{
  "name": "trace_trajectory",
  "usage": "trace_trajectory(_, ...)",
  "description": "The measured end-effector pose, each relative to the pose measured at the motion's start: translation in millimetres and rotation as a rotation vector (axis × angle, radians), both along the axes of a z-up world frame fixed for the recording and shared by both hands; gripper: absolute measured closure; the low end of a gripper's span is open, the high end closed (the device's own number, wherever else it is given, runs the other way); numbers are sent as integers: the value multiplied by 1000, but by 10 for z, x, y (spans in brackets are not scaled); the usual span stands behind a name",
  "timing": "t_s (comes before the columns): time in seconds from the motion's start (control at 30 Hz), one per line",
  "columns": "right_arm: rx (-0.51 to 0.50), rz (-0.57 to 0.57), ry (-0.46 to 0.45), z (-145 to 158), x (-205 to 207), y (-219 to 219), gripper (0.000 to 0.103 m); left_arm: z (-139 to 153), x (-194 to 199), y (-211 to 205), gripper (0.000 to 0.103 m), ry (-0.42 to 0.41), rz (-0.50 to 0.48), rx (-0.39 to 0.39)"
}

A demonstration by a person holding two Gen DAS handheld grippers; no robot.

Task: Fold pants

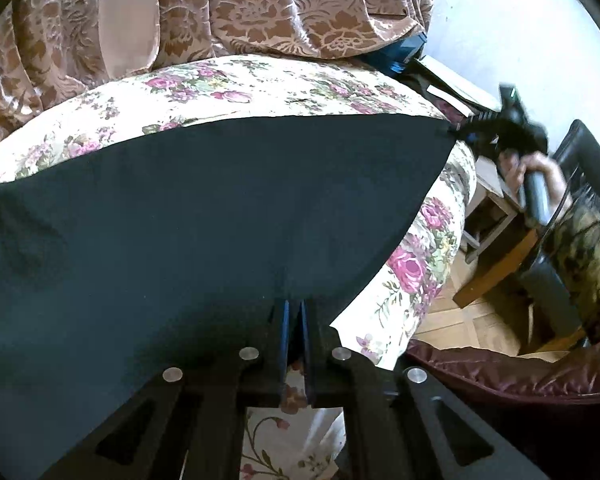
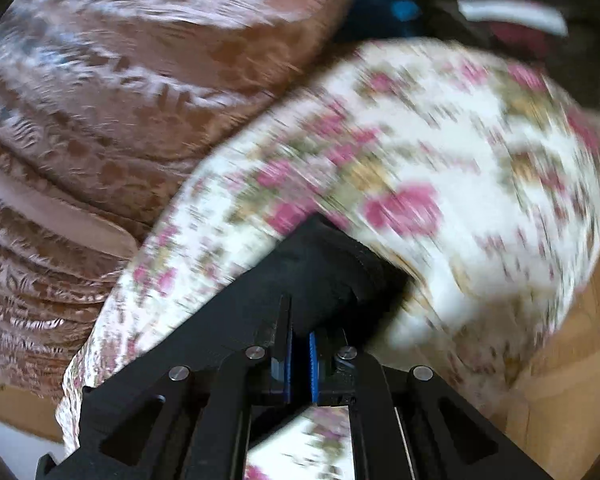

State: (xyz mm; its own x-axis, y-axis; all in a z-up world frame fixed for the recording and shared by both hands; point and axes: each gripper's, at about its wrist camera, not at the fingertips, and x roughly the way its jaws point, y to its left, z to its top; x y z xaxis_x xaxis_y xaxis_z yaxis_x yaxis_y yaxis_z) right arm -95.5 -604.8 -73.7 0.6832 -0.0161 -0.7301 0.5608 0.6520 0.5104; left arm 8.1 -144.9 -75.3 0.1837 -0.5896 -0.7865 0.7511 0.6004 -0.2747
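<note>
**Now both tongs pinch the dark pants over the flowered bed**

Plainly, I am holding the pants (image 1: pixel 204 216) stretched between my two hands. They are a dark, greenish-black sheet of cloth, spread wide across the bed (image 1: pixel 228 92) with its rose-printed cover, and pulled fairly taut from one corner to the other.

My left tongs (image 1: pixel 295 312) point steeply down at the near edge of the cloth. Their two blue-lined fingers (image 1: pixel 285 332) stand almost together, and the hem of the pants runs in between them, so I take them as clamped on that edge. The fabric fans out from there toward the far side of the bed.

My right tongs (image 1: pixel 466 128) sit at the opposite corner of the pants, seen from the left wrist camera as a dark, blurred shape at the bed's far right edge. My right hand (image 1: pixel 530 172) is wrapped round the handle, wrist angled so the tool slants down toward the cloth. From the right wrist camera the same tongs (image 2: pixel 300 344) show their blue pads nearly closed, with a bunched fold of the dark pants (image 2: pixel 328 276) gripped between them; this view is smeared with motion.

Behind the bed hangs a brown patterned curtain (image 1: pixel 260 4). A wooden chair (image 1: pixel 512 240) stands on the parquet floor (image 1: pixel 460 316) beside the bed.
</note>
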Motion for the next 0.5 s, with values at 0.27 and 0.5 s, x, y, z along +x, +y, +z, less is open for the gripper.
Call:
trace_trajectory(0.27, 105, -22, -34, -290, -112, -136, 89, -10, -9, -21, 98, 10, 3, 1)
trace_trajectory(0.5, 67, -35, -46, -92, 17, -198, 90, 4, 1, -1, 98, 16, 7, -8)
